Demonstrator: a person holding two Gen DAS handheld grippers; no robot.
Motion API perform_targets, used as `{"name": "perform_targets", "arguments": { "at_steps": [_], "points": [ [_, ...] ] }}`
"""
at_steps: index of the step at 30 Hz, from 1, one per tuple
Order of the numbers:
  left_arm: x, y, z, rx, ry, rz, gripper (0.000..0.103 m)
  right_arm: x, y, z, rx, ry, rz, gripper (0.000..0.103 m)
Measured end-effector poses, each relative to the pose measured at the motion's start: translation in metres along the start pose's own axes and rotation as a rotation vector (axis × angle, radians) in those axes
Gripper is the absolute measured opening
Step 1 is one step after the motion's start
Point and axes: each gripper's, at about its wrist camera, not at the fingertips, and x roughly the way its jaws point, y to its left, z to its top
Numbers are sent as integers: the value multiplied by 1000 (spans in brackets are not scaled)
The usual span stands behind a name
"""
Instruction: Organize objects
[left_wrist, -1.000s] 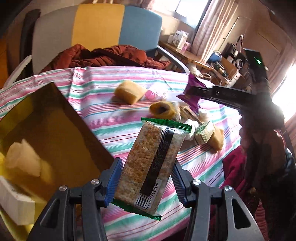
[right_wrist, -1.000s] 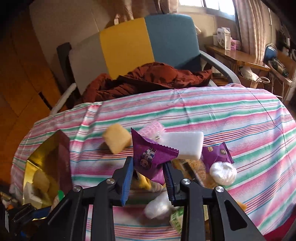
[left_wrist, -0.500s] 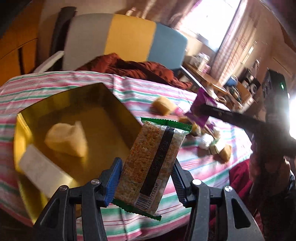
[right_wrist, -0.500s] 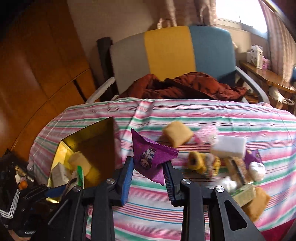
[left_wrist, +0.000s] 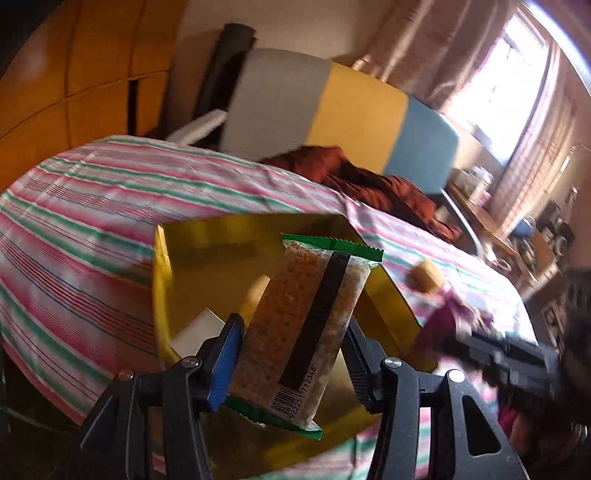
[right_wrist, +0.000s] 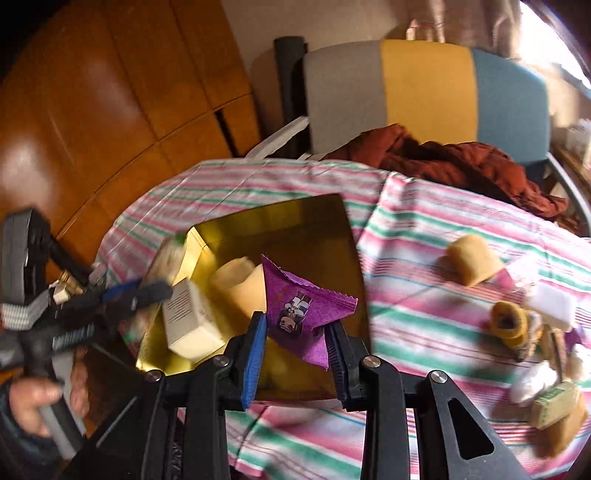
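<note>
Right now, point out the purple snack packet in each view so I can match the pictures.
Left wrist view: the purple snack packet sits at the right edge, blurred, pinched in the right tongs beside the gold tray.
Right wrist view: the packet is centre frame, clamped between the right tongs over the tray.
Shared landmark: the gold tray on the striped tablecloth.

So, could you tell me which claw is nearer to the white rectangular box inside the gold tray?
Left. The left claw, gripping the cracker packet, hangs right over the white rectangular box in the gold tray; the right claw, holding the purple sachet, sits farther toward the tray's right side.
</note>
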Motion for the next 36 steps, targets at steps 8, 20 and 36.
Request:
{"name": "perform_targets", "arguments": {
  "at_steps": [8, 20, 36],
  "points": [
    [6, 28, 35, -76, -66, 133, 69, 36, 40, -8, -68, 85, 58, 38],
    [-12, 14, -2, -50, -89, 151, 69, 29, 77, -34, -201, -15, -19, 95],
    [-28, -7, -34, 51, -107, 237, 69, 25, 66, -44, -137, -76, -87, 103]
  ]
}}
